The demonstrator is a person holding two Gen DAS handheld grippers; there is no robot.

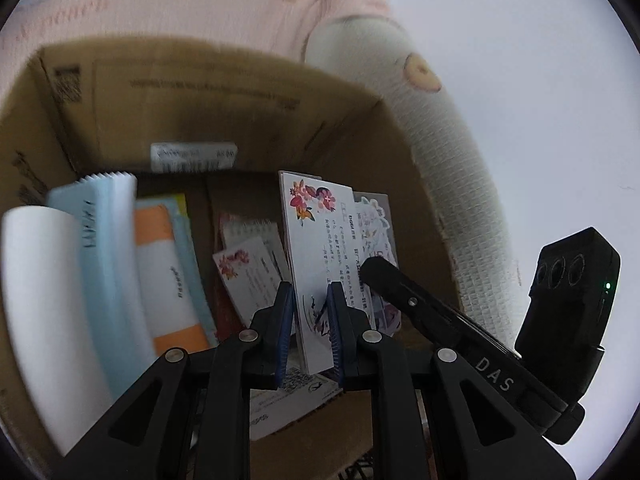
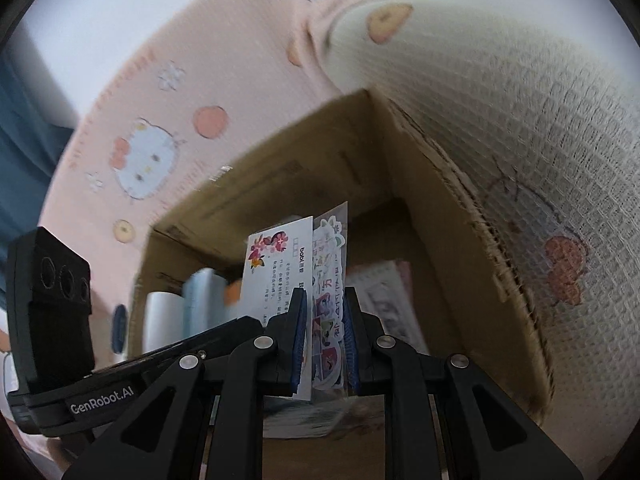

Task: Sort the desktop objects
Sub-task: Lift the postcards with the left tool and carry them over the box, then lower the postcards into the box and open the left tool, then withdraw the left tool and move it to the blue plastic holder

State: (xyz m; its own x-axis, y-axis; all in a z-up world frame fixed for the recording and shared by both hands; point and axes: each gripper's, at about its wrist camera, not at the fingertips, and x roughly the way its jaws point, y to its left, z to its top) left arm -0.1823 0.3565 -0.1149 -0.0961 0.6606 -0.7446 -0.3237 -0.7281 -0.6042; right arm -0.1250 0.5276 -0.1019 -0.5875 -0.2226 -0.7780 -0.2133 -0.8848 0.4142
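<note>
My left claw (image 1: pixel 311 308) pinches a flowered card (image 1: pixel 316 248); my right claw (image 2: pixel 325 328) pinches a sticker sheet (image 2: pixel 330 276), box (image 1: pixel 224 92) at twelve o'clock.

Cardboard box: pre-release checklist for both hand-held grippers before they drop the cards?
1. Left hand-held gripper holds the white flower card: ok, pads pinch its lower edge.
2. Right hand-held gripper holds the sticker sheet: ok; the flower card's edge also sits at its left pad.
3. Cards over the cardboard box opening: ok, box walls surround them.
4. Free spot on the box floor below: cannot tell; small notepad and loose cards lie there.
5. Clear of the stacked blue packs at left: ok.
</note>
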